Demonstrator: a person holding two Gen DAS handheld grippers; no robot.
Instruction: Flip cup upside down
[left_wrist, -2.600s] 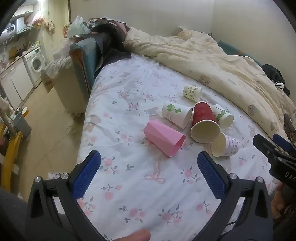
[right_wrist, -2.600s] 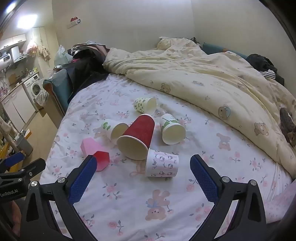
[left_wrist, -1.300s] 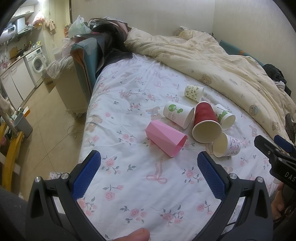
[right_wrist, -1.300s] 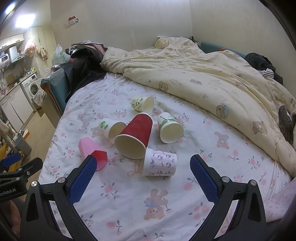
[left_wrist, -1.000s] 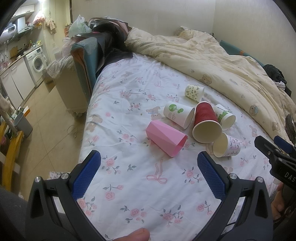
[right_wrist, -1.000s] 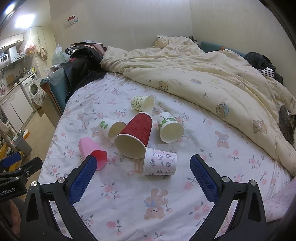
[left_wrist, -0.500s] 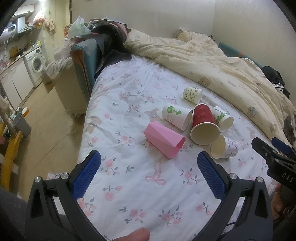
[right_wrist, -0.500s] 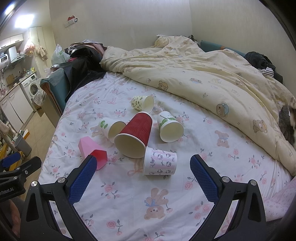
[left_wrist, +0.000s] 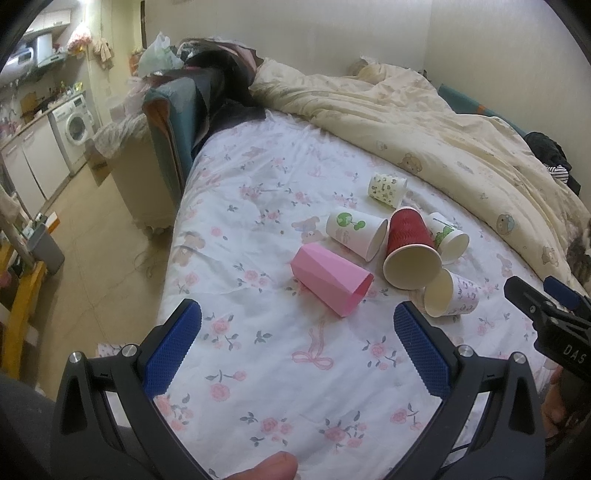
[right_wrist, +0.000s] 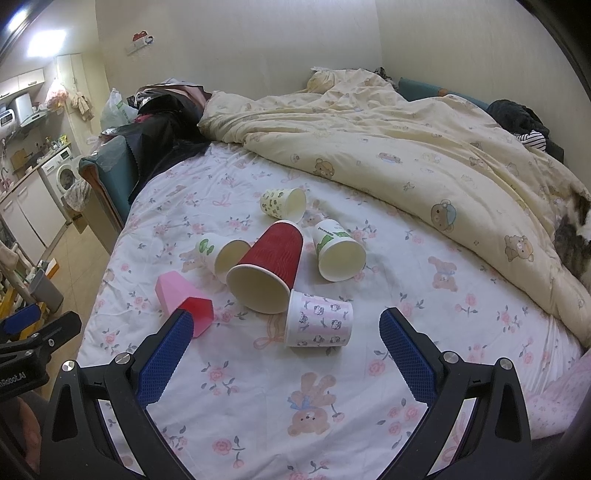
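Several cups lie on their sides on the floral bed sheet (left_wrist: 258, 354). A pink faceted cup (left_wrist: 330, 278) (right_wrist: 184, 301) is nearest the left gripper. A big red cup (left_wrist: 410, 247) (right_wrist: 267, 266) lies in the middle. A white cup with a pink print (left_wrist: 450, 295) (right_wrist: 319, 319) lies just ahead of the right gripper. Three more paper cups lie behind: one with a green globe (left_wrist: 354, 232), one with a green print (right_wrist: 338, 249), one with a yellow pattern (right_wrist: 282, 203). My left gripper (left_wrist: 297, 347) and my right gripper (right_wrist: 286, 350) are both open and empty, short of the cups.
A cream bear-print duvet (right_wrist: 406, 147) is heaped along the far and right side of the bed. The bed's left edge drops to the floor (left_wrist: 92, 258). A teal chair piled with dark clothes (left_wrist: 184, 110) stands at the bed's far left corner.
Both grippers stay open and nearly still; the views shift only slightly. No cup has moved.
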